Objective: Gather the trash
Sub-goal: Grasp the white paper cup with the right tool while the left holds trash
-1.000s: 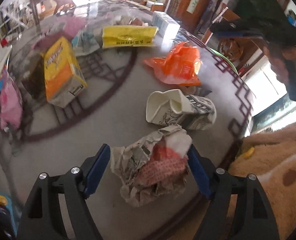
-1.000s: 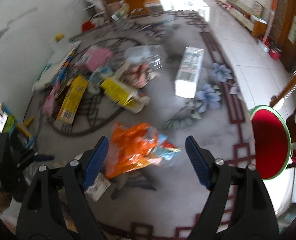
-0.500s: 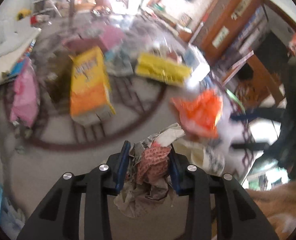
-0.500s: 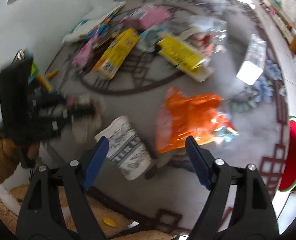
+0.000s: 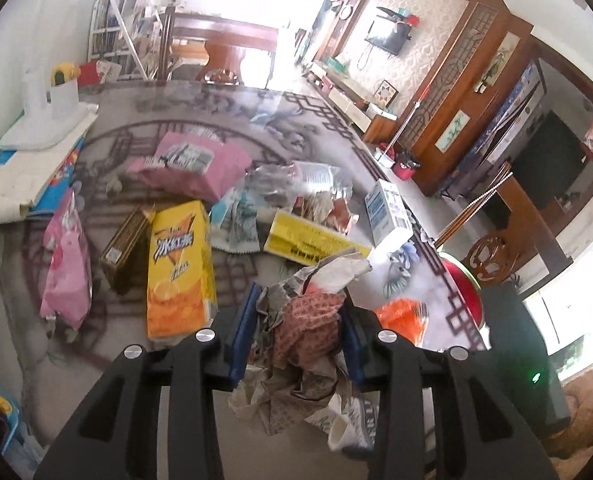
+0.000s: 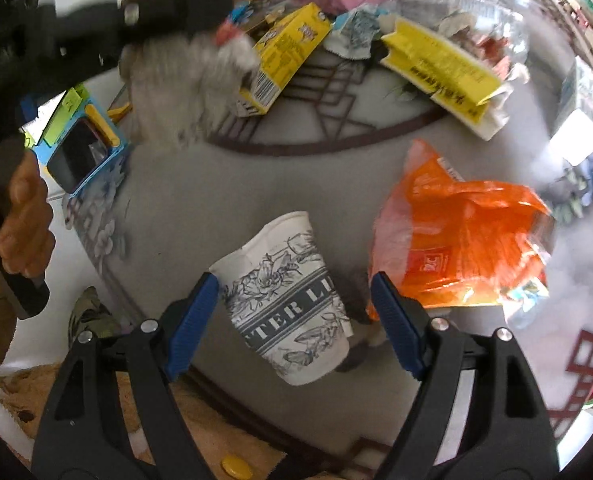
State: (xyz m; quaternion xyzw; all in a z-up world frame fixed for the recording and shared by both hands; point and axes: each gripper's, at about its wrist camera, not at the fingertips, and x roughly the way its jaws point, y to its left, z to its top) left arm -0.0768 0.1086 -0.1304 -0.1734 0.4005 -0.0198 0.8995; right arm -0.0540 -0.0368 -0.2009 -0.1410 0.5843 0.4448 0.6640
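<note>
1. The left gripper (image 5: 299, 330) is clamped on a paper wad (image 5: 302, 340); both blue pads press its sides, and the wad is lifted clear of the table (image 5: 108, 344), as far as its own view shows.
2. Only the left view shows the room beyond: a wooden cabinet (image 5: 468, 92) and a red stool (image 5: 462, 290) at the table's far edge.
3. The left view also shows the far litter plainly: an orange carton (image 5: 178, 268), a brown box (image 5: 124, 248) touching it, a pink bag (image 5: 66, 264) well to the left, a pink pouch (image 5: 194, 162) behind, a yellow packet (image 5: 310, 240) and a white carton (image 5: 388, 212).
4. In that view the cup (image 5: 350, 424) is mostly hidden beneath the wad, and the orange bag (image 5: 402, 312) peeks past the right finger.
5. The right gripper (image 6: 294, 312) has its jaws apart, one on each side of the cup (image 6: 292, 300), which lies on its side on the table (image 6: 200, 184); whether the pads touch it is hard to tell.
6. Only the right view shows the orange bag (image 6: 464, 240) whole, just beside the cup.
7. It alone shows the left gripper (image 6: 164, 4) from outside, blurred, with the wad (image 6: 184, 80) hanging from it, and the left hand (image 6: 20, 220) on the handle.
8. A blue-cased device (image 6: 82, 148) lies at the table's edge.
</note>
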